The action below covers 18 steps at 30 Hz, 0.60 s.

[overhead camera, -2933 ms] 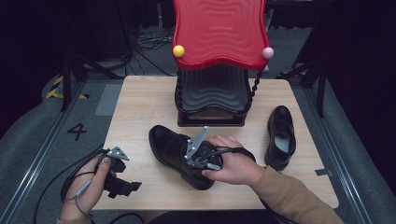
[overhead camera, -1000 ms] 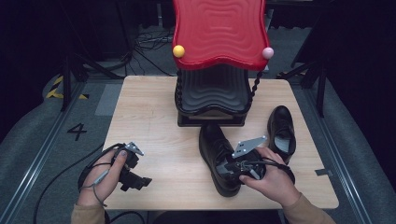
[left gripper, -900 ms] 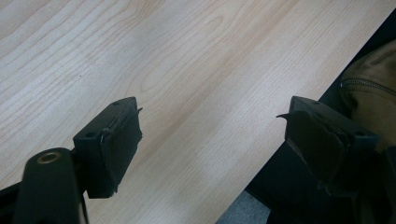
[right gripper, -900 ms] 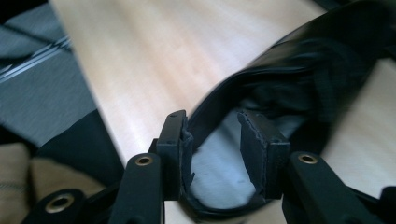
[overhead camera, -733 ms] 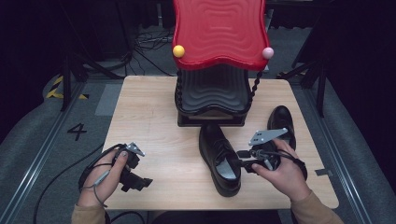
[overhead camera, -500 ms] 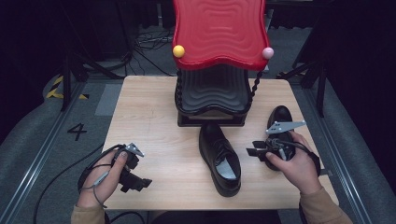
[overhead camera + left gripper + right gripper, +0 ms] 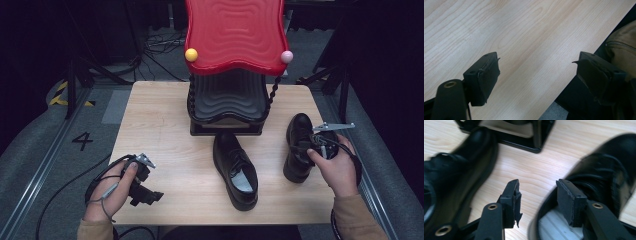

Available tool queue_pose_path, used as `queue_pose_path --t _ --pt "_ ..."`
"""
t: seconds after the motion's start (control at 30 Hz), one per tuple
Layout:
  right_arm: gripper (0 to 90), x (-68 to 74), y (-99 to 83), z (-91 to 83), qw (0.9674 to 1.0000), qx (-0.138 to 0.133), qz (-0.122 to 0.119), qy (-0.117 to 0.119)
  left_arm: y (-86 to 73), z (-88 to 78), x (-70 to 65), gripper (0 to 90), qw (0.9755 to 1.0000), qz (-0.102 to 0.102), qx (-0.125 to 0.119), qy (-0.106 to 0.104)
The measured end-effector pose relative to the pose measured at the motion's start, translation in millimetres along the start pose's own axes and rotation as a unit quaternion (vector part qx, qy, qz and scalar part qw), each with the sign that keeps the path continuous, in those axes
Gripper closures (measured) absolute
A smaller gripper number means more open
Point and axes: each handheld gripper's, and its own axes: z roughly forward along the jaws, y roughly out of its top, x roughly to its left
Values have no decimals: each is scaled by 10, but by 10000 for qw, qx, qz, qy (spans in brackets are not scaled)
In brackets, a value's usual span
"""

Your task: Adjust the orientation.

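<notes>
Two black leather shoes lie on the wooden table (image 7: 160, 125). One shoe (image 7: 235, 167) lies in the middle, toe toward the rack; it is also at the left (image 7: 456, 170) of the right gripper view. The other shoe (image 7: 299, 142) lies at the right. My right gripper (image 7: 310, 147) is at that right shoe (image 7: 604, 170); its jaws have just been opening. One pad (image 7: 569, 200) hangs over the shoe's opening, the other outside its rim, neither pressing. My left gripper (image 7: 145, 192) rests open at the front left edge, and nothing is between its jaws (image 7: 539, 75).
A black wavy rack with a red wavy top (image 7: 234, 35) stands at the back centre of the table, just behind the middle shoe. Bare wood lies on the left half. Cables trail on the grey floor (image 7: 40, 165) at the left.
My right gripper set the middle shoe down near the rack, let it go, and moved right to the other shoe with its jaws wider apart. The left hand stayed put.
</notes>
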Motion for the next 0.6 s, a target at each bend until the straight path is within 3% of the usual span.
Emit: queue_pose_path --t 0.07,0.2,0.33,0.6 --pt "527 -35 -10 14 10000 34 33 -20 -1 0 1 190 10000 -6 -2 2" --pt "497 -131 -63 102 9990 369 189 -142 -1 -1 2 190 10000 -8 -4 -3" --pt "471 -169 -110 206 9973 605 425 -18 2 2 0 190 10000 8 4 -10" --pt "520 -107 -171 340 9915 1245 357 98 9 25 7 190 10000 0 27 -29"
